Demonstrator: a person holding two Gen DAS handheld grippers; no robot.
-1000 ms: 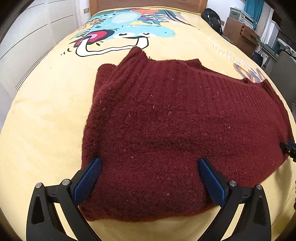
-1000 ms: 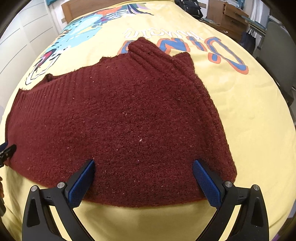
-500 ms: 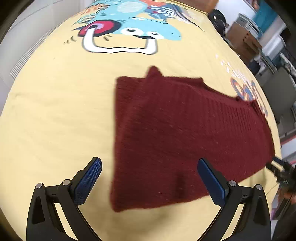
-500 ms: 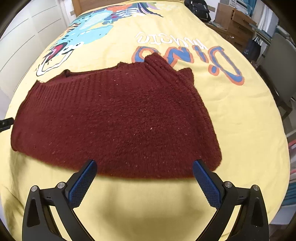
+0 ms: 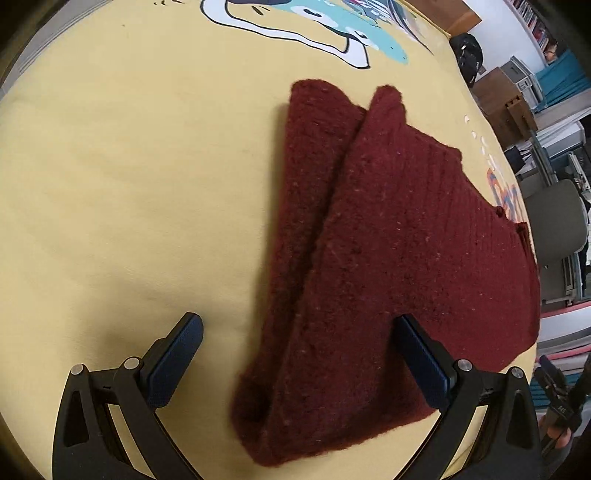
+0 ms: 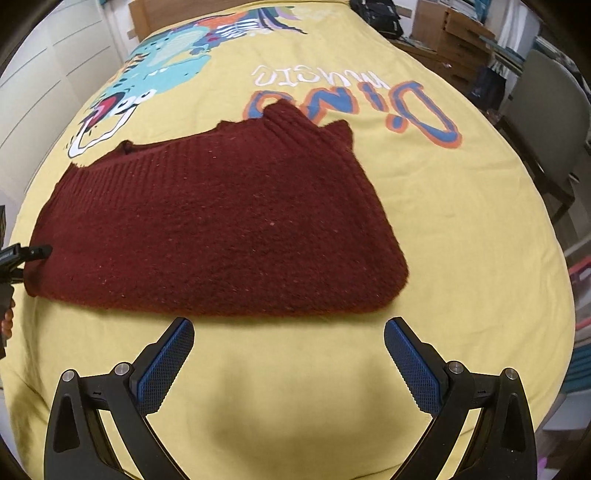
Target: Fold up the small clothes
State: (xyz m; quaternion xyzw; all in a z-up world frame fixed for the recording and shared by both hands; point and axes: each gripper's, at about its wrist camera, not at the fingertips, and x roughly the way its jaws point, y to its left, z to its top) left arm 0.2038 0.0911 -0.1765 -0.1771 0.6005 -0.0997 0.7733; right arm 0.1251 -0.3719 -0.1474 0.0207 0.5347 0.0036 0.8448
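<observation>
**Two Open Grippers Stood Off a Folded Maroon Sweater on the Dinosaur Bedspread**

Two grippers showed in the frames, and neither held anything. At the left, the left gripper [image 5: 295,354] had its jaws spread wide; its left blue pad [image 5: 173,360] hung over bare yellow bedspread [image 5: 122,192], while its right pad [image 5: 424,363] sat above the near part of the maroon sweater [image 5: 399,258]. I could not tell whether that pad touched the knit. The sweater lay folded on the bedspread, one layer over another, with a narrower lower layer showing along its left side in the left wrist view.

In the right wrist view the sweater [image 6: 221,221] lay flat as a broad block, its ribbed part toward the far side, its far edge covering part of the printed orange and blue lettering [image 6: 424,114]. A blue cartoon dinosaur print [image 6: 162,62] lay farther off at the left. The right gripper [image 6: 288,354] had its jaws wide apart too, both pads over bare bedspread just short of the sweater's near edge, clear of it.

No container held any clothing. At the right, beyond the bed, stood a grey chair [image 6: 550,107] and brown cardboard boxes [image 6: 454,29]; a dark bag [image 6: 376,16] sat near the far end. Nothing lay between either gripper and the sweater.
</observation>
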